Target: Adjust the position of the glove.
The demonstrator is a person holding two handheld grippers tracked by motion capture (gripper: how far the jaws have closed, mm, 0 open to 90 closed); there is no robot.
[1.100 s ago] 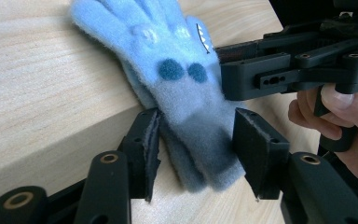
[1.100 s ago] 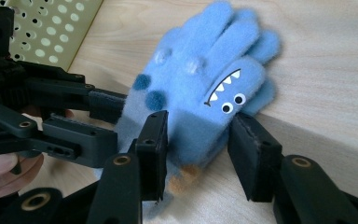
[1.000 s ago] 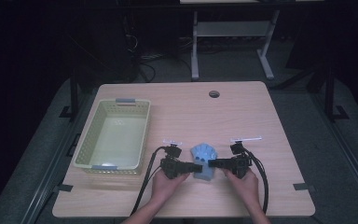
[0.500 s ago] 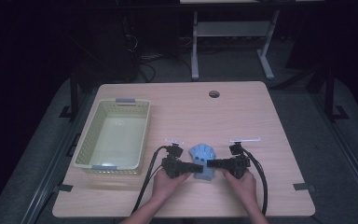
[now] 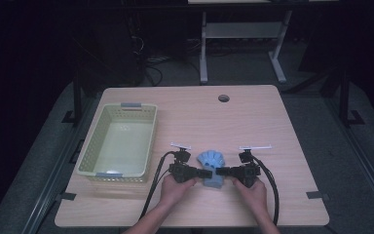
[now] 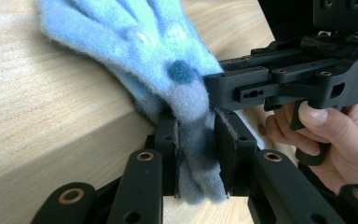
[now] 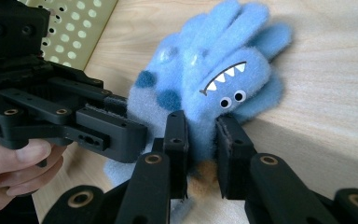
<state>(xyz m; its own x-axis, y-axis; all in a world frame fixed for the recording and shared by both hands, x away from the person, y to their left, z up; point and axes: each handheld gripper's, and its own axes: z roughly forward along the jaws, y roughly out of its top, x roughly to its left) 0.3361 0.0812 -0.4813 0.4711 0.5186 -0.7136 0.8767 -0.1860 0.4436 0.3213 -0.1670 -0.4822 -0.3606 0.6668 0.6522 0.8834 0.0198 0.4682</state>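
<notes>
**While both sets of jaws pinch the glove from either side**

Where the pale wooden table [image 5: 282, 126] meets the person's edge, lying between two hands: a fluffy light-blue glove with dark blue spots and a toothy cartoon face [image 5: 211, 168], resting on the tabletop, fingers pointing away from the person. Just left of it and apart — a pale green perforated plastic basket [image 5: 118, 141].

Coming in from the bottom of the high view, left hand [image 5: 175, 187] and right hand [image 5: 251, 190], forearms angled inward, knuckles up, each wrapped round a black handle and held low over the wood. Pointed level toward each other across the glove: left gripper [image 6: 193, 154] and right gripper [image 7: 200, 149].

Jaws of the left gripper just closing, now pressed on a bunched fold of blue fleece at the cuff side. Jaws of the right gripper likewise just closing — clamped on the glove's edge below the cartoon face. Seen from the left gripper view, a thumb and curled fingers squeezing the opposite trigger.
</notes>
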